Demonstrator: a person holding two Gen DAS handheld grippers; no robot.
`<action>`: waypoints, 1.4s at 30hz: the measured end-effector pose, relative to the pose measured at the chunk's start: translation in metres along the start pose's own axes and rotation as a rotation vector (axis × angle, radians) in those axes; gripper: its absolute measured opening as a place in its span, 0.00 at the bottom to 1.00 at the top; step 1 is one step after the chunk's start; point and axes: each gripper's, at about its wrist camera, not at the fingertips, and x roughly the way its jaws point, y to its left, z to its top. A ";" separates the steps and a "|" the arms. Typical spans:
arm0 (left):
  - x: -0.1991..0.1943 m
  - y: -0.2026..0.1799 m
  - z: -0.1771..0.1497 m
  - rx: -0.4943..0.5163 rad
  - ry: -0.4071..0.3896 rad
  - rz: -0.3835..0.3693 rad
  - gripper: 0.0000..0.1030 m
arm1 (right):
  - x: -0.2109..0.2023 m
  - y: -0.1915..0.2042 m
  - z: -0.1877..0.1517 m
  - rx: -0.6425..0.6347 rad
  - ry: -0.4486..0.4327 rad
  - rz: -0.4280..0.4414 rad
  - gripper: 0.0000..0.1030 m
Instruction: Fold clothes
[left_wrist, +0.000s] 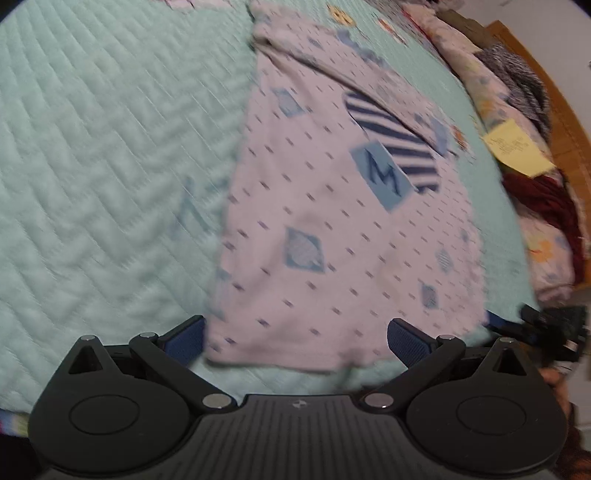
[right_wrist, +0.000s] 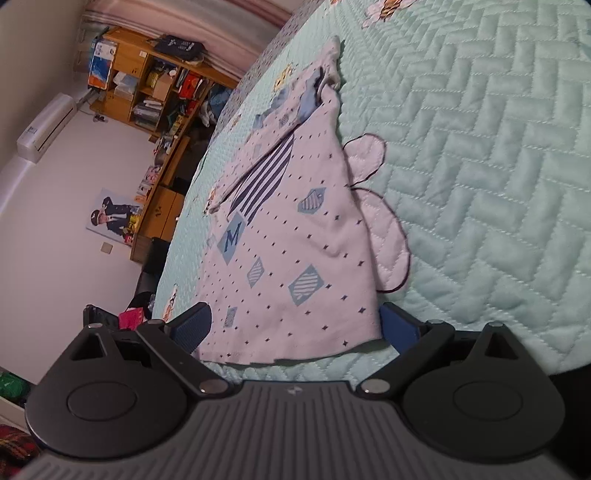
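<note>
So the shirt (right_wrist: 295, 236) is lying flat on the bed, on top of a mint green quilted bedspread (right_wrist: 480, 147) with a zigzag stitch. It's a pale top with tiny dark diamonds all over, a few blue diamond patches, one with an "M" on it, and a navy-striped patch next to that. One sleeve is folded in across the chest, and the collar end points away from both cameras.

Right tongs (right_wrist: 295, 326) are spread wide, blue pads sitting either side of the shirt's near hem, not pinching anything, the cloth just lies between them on the bedspread. Left tongs (left_wrist: 295, 338) look the same from their own camera: released, jaws wide apart, hem of the shirt (left_wrist: 332, 221) between the pads but nothing gripped. That view is pretty blurry, so I can't say if a pad brushes the fabric.

Along the right side of the left view there's a pile of other clothes (left_wrist: 517, 129) with a yellow note (left_wrist: 515, 146) on it. In the right view, a wooden bookshelf (right_wrist: 155, 85) stands against the wall beyond the bed
</note>
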 end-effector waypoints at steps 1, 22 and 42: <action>0.002 0.001 -0.001 -0.011 0.016 -0.027 0.99 | 0.002 0.001 0.001 0.000 0.005 -0.005 0.95; 0.019 -0.039 -0.004 0.128 0.030 0.159 0.98 | 0.013 -0.012 0.016 0.093 0.127 0.035 0.69; 0.018 -0.060 -0.020 0.306 0.007 0.374 0.54 | -0.001 -0.043 0.006 0.154 0.099 0.004 0.05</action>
